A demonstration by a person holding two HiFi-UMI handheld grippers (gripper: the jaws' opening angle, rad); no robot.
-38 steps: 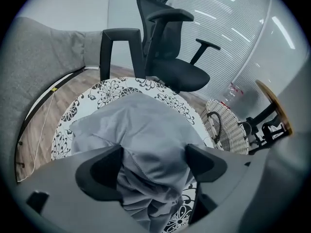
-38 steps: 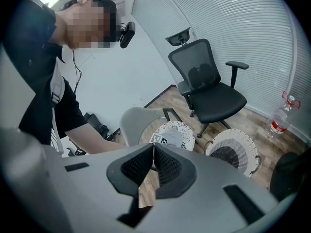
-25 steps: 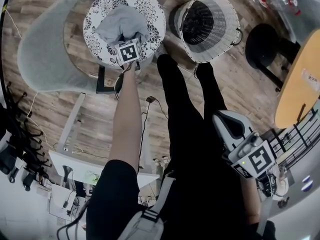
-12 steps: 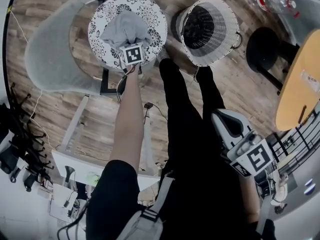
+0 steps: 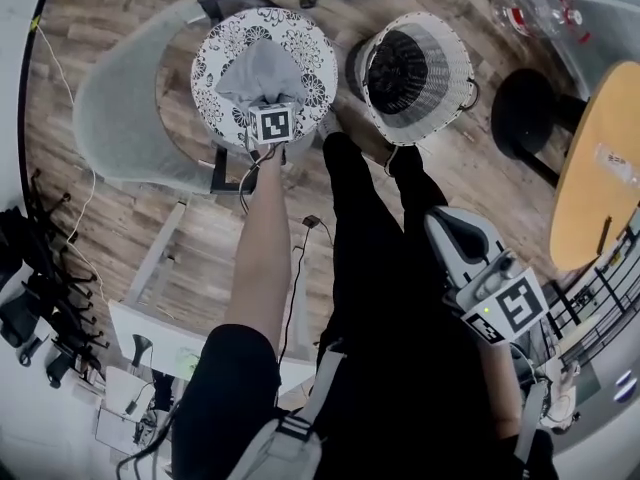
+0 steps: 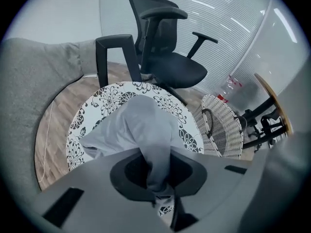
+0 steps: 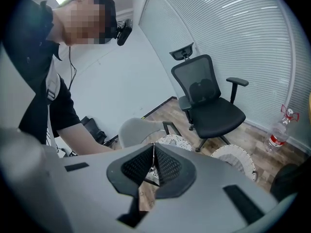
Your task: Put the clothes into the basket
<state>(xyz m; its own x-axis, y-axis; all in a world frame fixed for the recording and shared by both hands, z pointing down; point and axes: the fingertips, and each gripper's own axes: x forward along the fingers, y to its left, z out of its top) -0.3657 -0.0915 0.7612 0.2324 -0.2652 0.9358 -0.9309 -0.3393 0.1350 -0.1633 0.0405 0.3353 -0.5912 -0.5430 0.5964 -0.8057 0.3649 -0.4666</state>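
Observation:
A grey garment (image 5: pixel 262 71) lies on a round floral-patterned stool (image 5: pixel 315 48), pulled up into a peak. My left gripper (image 5: pixel 268 106) points steeply down over it. Its jaws are still closing, and the left gripper view shows a fold of the grey garment (image 6: pixel 141 125) pinched between the pads of the left gripper (image 6: pixel 158 178). The white wicker basket (image 5: pixel 455 73) stands on the floor just right of the stool, with a dark inside. The basket (image 6: pixel 224 130) also shows in the left gripper view. My right gripper (image 5: pixel 445 223) hangs low by my right side, shut and empty; in its own view the right gripper (image 7: pixel 153 164) has its pads together.
A grey armchair (image 5: pixel 130 118) curves round the stool's left side. Behind the stool is a black office chair (image 6: pixel 170 67). A black stool (image 5: pixel 525 93), a round wooden table (image 5: pixel 600 158) and a water bottle (image 5: pixel 530 13) stand to the right. My legs (image 5: pixel 370 228) stand near the basket.
The left gripper has shut on the grey garment and lifted, drawing the cloth up into a peak. The right gripper has risen slightly.

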